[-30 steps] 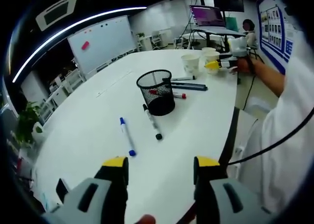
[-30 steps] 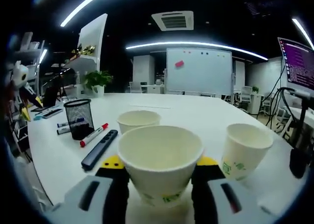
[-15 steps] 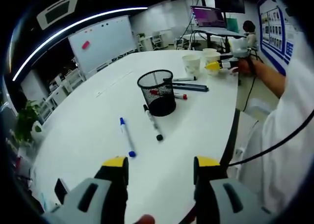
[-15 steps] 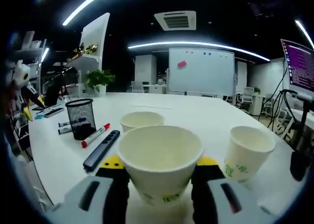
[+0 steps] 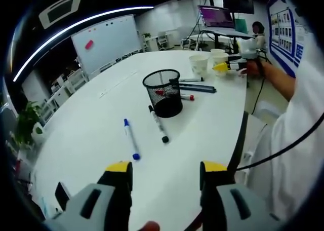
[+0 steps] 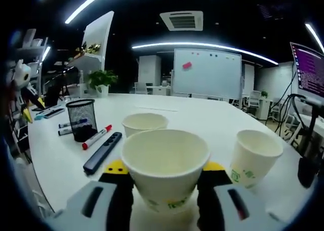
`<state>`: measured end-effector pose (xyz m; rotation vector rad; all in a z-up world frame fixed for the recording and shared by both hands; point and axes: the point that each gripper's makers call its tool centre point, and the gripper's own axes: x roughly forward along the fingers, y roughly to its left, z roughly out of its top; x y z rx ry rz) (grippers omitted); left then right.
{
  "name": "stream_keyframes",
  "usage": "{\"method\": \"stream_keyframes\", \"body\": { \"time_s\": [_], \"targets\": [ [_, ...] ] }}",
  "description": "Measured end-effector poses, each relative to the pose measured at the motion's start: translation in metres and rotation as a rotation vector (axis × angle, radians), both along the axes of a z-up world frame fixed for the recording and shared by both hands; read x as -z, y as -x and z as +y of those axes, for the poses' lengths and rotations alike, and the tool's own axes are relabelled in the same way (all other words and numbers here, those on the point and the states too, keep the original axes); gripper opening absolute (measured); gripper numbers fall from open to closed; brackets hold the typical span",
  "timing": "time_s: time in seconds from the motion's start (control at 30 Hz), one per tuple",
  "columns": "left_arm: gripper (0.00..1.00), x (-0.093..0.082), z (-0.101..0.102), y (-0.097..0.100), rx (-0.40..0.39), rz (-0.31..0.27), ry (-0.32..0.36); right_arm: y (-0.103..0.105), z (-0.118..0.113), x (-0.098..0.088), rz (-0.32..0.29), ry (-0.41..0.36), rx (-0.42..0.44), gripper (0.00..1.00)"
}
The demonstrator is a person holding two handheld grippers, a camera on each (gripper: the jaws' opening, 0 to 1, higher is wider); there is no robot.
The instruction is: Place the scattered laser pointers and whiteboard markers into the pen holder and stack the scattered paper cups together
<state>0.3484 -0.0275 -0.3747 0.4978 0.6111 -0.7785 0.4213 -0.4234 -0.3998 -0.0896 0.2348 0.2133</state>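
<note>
Right gripper view: fingers (image 6: 162, 180) closed on light, crushable paper cup (image 6: 165, 166); best held gently mid-wall. Left fingers (image 5: 163, 170) open, empty.

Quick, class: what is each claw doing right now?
Left claw: open, holding nothing.
Right claw: closed on a cup.

Office, whiteboard (image 6: 204, 71), meeting table (image 5: 101, 135), monitor (image 5: 216, 16)
</note>
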Motion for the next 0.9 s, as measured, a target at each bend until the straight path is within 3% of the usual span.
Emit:
{"method": "stream_keyframes", "body": {
  "time_s": [0.57, 0.9],
  "targets": [
    [0.54, 0.002, 0.002, -0.001, -0.005, 0.006, -0.011, -0.001, 0.001, -0.008, -0.042, 0.031, -0.004, 0.5],
    [0.54, 0.004, 0.003, -0.001, -0.008, 0.012, -0.013, -0.003, -0.01, -0.031, -0.137, 0.008, 0.048, 0.5]
  ]
}}
